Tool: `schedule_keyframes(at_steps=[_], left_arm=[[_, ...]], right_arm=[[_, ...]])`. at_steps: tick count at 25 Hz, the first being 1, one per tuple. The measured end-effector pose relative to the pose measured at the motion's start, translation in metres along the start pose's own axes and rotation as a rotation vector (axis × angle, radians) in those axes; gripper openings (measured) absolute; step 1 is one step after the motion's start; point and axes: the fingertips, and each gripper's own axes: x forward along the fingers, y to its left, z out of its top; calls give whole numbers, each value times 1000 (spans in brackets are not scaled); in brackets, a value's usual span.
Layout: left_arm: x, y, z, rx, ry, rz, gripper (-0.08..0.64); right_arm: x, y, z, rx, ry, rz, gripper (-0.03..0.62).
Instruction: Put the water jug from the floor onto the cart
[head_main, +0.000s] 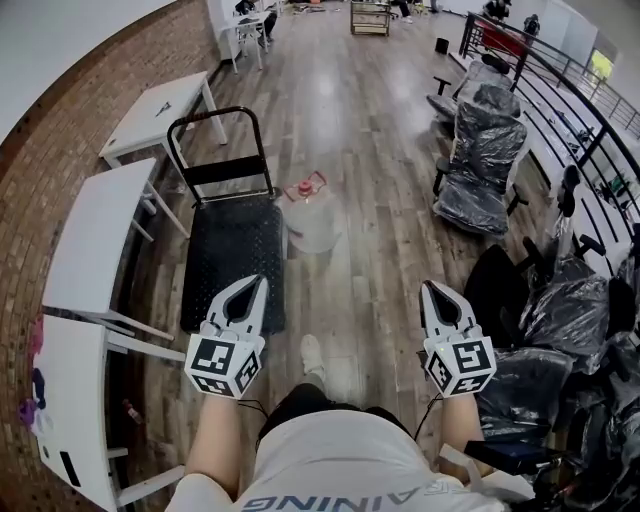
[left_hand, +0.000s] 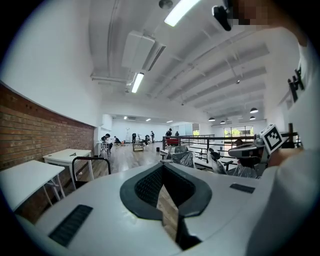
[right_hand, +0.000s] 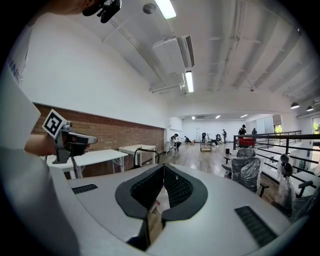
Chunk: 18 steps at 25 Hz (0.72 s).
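The clear water jug (head_main: 310, 218) with a red cap and handle stands on the wooden floor, just right of the cart. The cart (head_main: 232, 262) is a black flat platform with a black loop handle (head_main: 215, 150) at its far end. Its handle also shows in the left gripper view (left_hand: 90, 161) and the right gripper view (right_hand: 145, 151). My left gripper (head_main: 263, 281) (left_hand: 163, 166) is held near me, over the cart's near end, shut and empty. My right gripper (head_main: 427, 287) (right_hand: 163, 166) hangs over bare floor, to the right of and nearer than the jug, also shut and empty.
White tables (head_main: 92, 232) line the brick wall on the left, close beside the cart. Chairs wrapped in black plastic (head_main: 485, 160) stand along a black railing (head_main: 560, 95) on the right. My shoe (head_main: 313, 355) is on the floor below the jug. People sit far back.
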Motion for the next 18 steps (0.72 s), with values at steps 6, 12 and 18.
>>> schedule_keyframes(at_steps=[6, 12, 18], left_arm=[[71, 20, 6, -16, -9, -50, 2], [128, 78, 7, -47, 8, -33, 0], [169, 156, 7, -39, 24, 21, 2]], right_arm=[[40, -31, -2, -22, 39, -40, 5], [125, -25, 16, -54, 46, 15, 5], [225, -4, 29, -72, 55, 85, 5]])
